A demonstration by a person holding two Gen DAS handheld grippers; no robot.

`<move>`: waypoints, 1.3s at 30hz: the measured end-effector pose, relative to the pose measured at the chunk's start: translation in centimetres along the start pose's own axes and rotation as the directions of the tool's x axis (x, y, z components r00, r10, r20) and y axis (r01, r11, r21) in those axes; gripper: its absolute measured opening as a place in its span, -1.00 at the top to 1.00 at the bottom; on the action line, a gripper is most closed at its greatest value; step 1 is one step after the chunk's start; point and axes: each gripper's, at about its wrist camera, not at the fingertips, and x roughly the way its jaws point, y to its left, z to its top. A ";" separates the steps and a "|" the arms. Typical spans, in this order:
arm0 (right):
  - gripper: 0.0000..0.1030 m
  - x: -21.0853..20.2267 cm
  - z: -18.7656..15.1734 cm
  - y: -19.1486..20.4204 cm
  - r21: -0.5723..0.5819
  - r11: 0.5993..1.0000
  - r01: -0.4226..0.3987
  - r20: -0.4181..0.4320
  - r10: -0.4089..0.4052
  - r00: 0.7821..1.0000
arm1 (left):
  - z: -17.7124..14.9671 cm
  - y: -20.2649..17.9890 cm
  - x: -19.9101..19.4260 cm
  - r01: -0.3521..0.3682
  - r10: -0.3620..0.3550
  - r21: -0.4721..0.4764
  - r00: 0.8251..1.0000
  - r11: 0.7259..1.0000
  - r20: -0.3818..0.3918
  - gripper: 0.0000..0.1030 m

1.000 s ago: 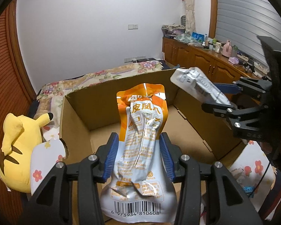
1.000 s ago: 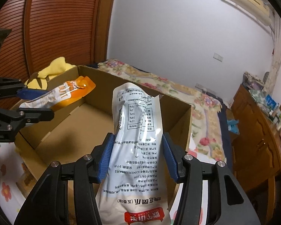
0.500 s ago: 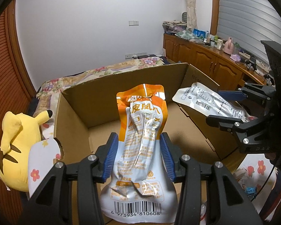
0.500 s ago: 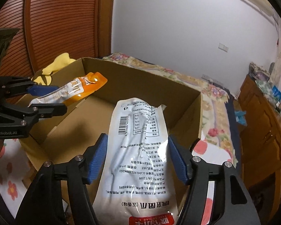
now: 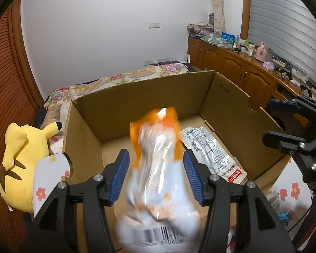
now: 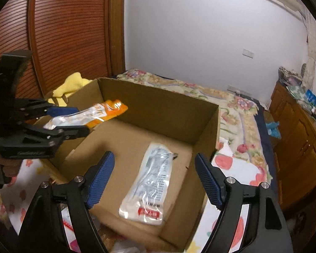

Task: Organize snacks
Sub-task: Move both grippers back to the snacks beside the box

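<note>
Snacks are going into the cardboard box (image 6: pixel 158 107). The right tool (image 6: pixel 154 179) has just opened wide and holds nothing; its white pack (image 6: pixel 151 181) lies on the box floor. The left tool (image 5: pixel 155 177) has just been opening too, and the orange pack (image 5: pixel 158 164) sits blurry between its blue pads (image 5: pixel 121 175), looking loose. Next, that pack should drop beside the white one.

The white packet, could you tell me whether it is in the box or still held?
In the box: the white packet lies flat on the box floor, clear of the open right gripper.
</note>
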 end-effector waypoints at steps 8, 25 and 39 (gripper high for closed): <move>-0.63 -5.2 -2.3 0.1 0.045 0.998 0.034 0.049 -0.037 0.998 | -1.2 -1.1 -3.4 0.015 -0.015 0.003 0.999 1.000 0.042 -0.09; -0.63 -10.1 -12.7 3.1 0.138 0.990 0.030 0.042 -0.037 0.998 | -10.8 -4.0 -9.1 0.052 -0.056 0.066 0.997 0.996 0.059 -0.34; -0.39 -7.3 -19.3 2.6 0.161 0.986 0.046 -0.108 -0.029 0.994 | -17.0 -4.4 -5.9 0.066 -0.065 0.038 0.997 0.997 -0.031 -0.34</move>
